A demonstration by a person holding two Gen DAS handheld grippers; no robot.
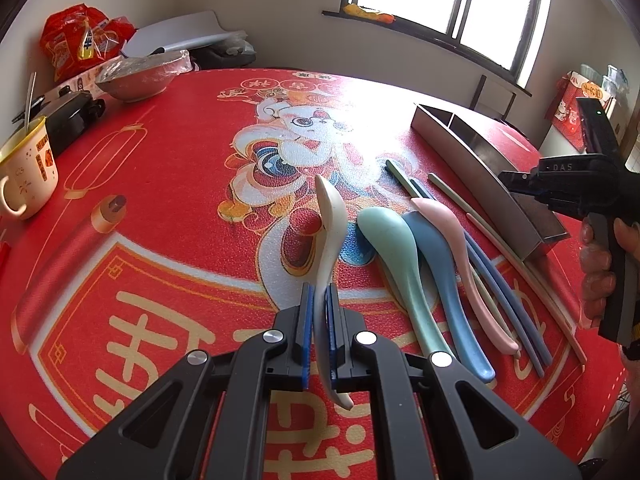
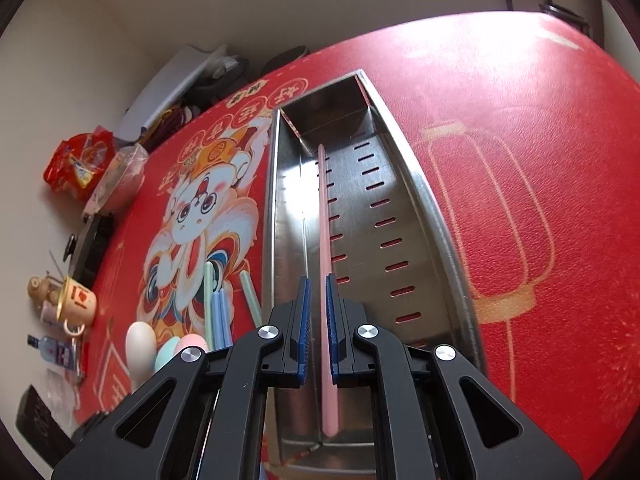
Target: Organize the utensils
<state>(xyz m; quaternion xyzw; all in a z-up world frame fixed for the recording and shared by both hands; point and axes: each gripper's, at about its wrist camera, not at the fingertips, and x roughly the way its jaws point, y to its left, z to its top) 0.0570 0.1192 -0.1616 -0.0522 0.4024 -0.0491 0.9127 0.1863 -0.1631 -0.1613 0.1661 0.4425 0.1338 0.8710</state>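
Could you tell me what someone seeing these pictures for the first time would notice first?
Most likely the bright red tablecloth with its cartoon lion-dance figure, covering the whole table. Next, the left gripper clamped on a white spoon lifted above the cloth, with green, blue and pink spoons lying in a row to its right. In the right wrist view, the right gripper holds a pink chopstick lengthwise over the slotted steel tray.

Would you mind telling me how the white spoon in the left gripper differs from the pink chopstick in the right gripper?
The white spoon is broad and curved, with a bowl at its far end; the pink chopstick is a thin straight rod. The spoon is held above the red table mat, while the chopstick is held over the metal utensil tray. Shared: each is clamped between shut blue pads, in the left gripper and the right gripper.
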